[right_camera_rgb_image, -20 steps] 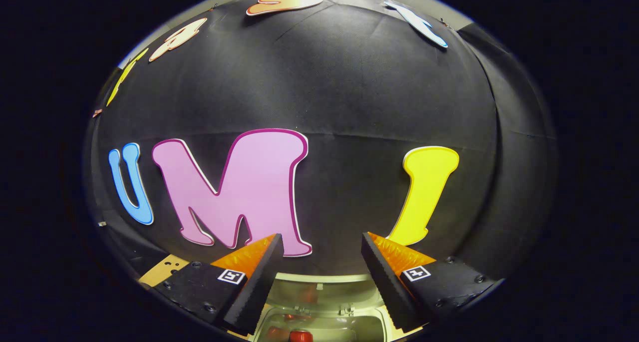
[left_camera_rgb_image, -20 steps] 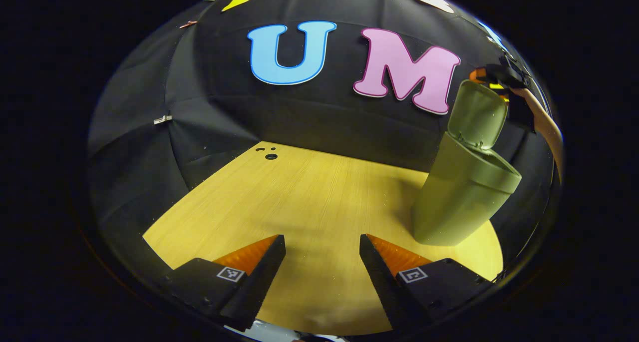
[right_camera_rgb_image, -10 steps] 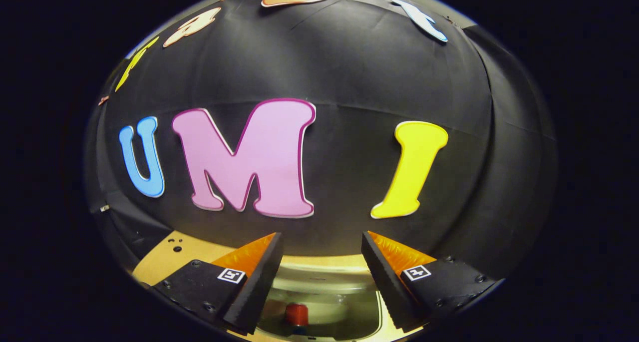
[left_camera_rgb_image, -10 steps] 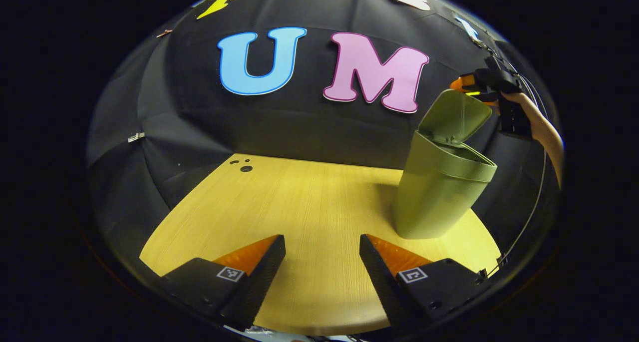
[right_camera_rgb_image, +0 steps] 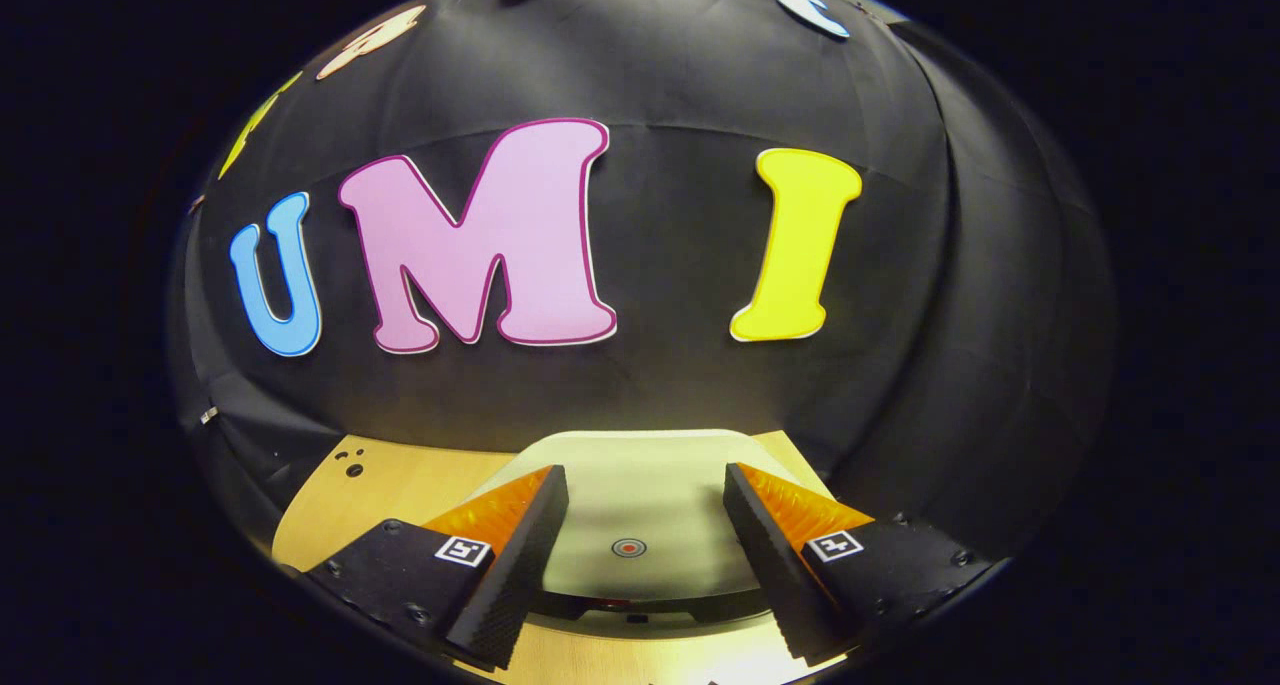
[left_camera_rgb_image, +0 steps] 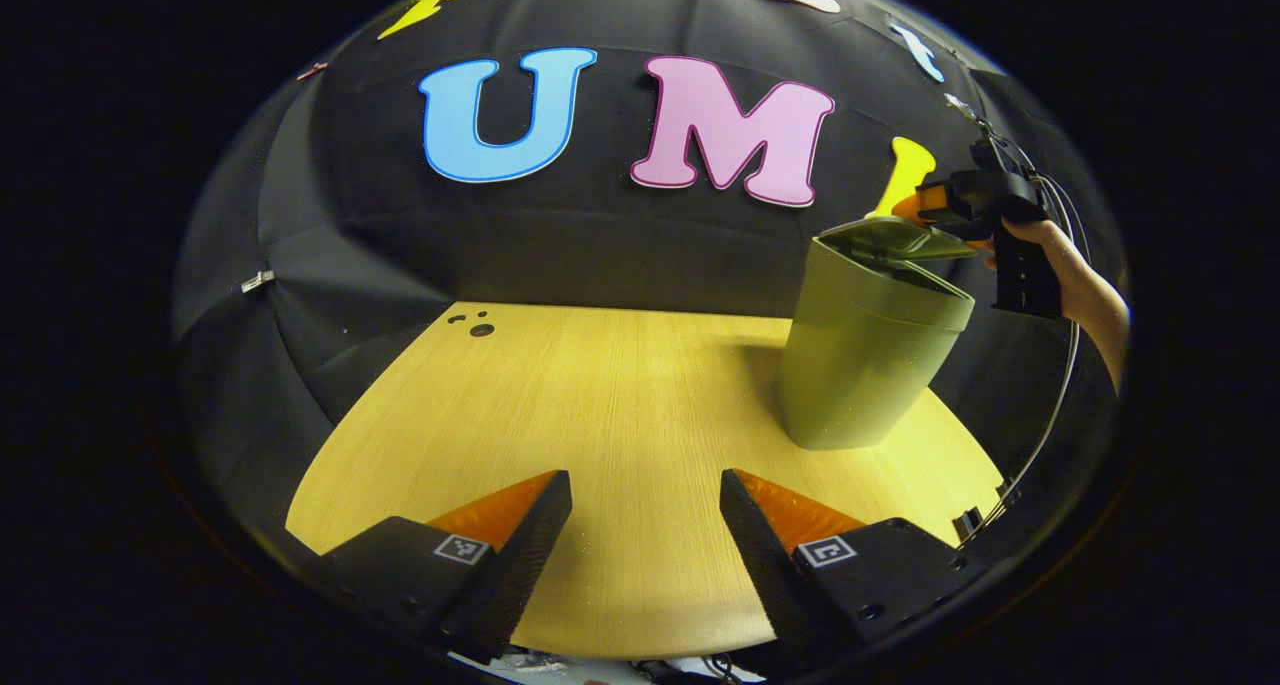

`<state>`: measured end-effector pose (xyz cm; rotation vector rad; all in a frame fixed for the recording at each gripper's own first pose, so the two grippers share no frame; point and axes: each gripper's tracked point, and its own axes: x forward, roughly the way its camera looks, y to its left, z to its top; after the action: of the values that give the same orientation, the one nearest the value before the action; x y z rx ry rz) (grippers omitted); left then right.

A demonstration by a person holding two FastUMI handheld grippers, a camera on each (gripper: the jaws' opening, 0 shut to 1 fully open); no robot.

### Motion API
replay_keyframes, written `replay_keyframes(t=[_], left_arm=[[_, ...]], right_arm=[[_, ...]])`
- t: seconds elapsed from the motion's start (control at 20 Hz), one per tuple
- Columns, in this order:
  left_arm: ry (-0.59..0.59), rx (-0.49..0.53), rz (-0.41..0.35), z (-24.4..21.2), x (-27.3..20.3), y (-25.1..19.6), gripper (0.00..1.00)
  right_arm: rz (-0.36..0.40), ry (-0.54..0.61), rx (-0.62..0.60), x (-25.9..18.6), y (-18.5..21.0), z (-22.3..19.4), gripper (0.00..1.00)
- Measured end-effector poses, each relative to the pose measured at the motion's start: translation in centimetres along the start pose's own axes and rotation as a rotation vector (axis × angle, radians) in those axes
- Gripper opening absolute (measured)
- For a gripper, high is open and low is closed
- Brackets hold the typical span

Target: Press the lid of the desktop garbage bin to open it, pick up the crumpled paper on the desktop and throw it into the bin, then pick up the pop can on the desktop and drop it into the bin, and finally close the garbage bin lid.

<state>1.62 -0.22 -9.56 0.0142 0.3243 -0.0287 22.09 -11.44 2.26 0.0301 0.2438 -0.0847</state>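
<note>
Lid (right_camera_rgb_image: 640,505) swung down, nearly shut on bin (left_camera_rgb_image: 860,365); both hand-held grippers spread apart, empty.

- From my left gripper view, the one real obstacle on the table (left_camera_rgb_image: 600,405) is the garbage bin (left_camera_rgb_image: 860,365), standing upright near the far right corner.
- The whole stretch of tabletop left of the bin and in front of it is bare wood, so I've got plenty of room to pass there.
- Behind the bin the booth wall (left_camera_rgb_image: 600,245) closes things off.
- Over the bin, its lid (right_camera_rgb_image: 640,515) sits almost flat, with my right gripper (right_camera_rgb_image: 645,505) spread wide just above it.
</note>
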Motion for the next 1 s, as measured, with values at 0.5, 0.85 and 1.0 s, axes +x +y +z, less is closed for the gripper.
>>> replay_keyframes(t=[0.5, 0.85, 1.0], left_arm=[[0.025, -0.006, 0.004, -0.9, 0.1, 0.1, 0.96], [0.027, 0.000, -0.011, -0.5, 1.2, -0.6, 0.96], [0.016, -0.001, -0.016, 0.0, 1.6, -0.6, 0.96]], right_arm=[[-0.016, 0.016, -0.010, -0.2, -0.1, -4.0, 0.98], [-0.014, -0.016, -0.048, -0.3, -0.1, -4.7, 0.99], [0.000, -0.016, -0.050, -0.3, -0.1, -5.2, 0.99]])
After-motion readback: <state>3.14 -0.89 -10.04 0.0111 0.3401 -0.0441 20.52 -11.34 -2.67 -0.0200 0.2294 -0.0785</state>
